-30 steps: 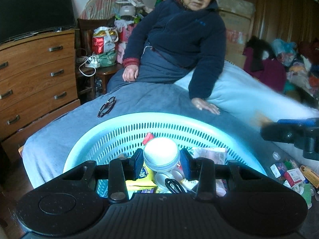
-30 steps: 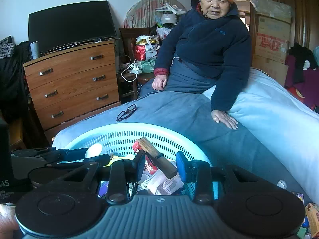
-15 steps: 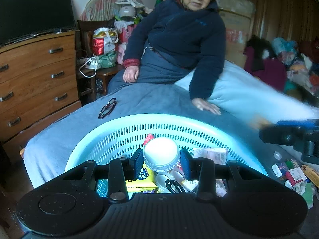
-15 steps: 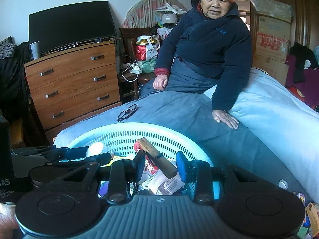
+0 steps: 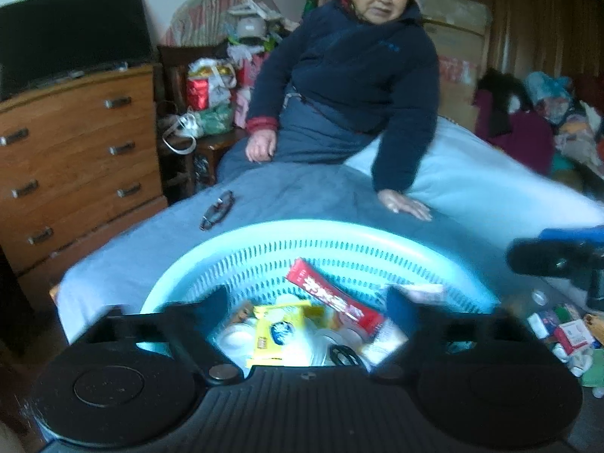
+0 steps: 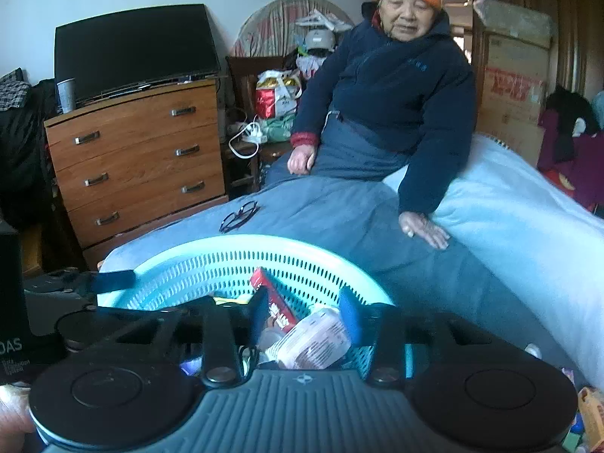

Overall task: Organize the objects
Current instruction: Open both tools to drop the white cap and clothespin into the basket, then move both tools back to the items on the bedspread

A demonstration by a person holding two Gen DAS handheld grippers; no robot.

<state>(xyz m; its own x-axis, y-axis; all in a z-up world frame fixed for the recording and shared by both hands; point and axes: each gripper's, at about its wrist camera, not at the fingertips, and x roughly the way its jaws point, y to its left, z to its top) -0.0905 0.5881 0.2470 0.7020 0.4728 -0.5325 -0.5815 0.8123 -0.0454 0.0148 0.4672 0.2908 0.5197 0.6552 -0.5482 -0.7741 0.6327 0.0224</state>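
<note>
A light blue perforated basket (image 5: 309, 228) (image 6: 226, 243) sits on the bed just ahead of both grippers. Inside lie a red box (image 5: 332, 296) (image 6: 271, 298), a yellow packet (image 5: 275, 332), a clear-wrapped packet (image 6: 313, 339) and pale round containers, blurred. My left gripper (image 5: 307, 305) hangs over the basket, open wide with nothing between its fingers. My right gripper (image 6: 304, 311) is over the basket's right side, open and empty; in the left wrist view it shows at the right edge (image 5: 558, 256). The left gripper (image 6: 94, 283) shows at the basket's left rim.
A person in a dark jacket sits on the bed beyond the basket, one hand (image 5: 406, 204) flat on the grey blanket. Black glasses (image 6: 239, 215) lie behind the basket. A wooden dresser (image 6: 139, 158) stands left. Small boxes and bottles (image 5: 566, 332) lie to the right.
The left gripper opened wide and the white-lidded jar it held is gone from between its fingers. The brown stick-like piece between the right gripper's fingers is gone too.
</note>
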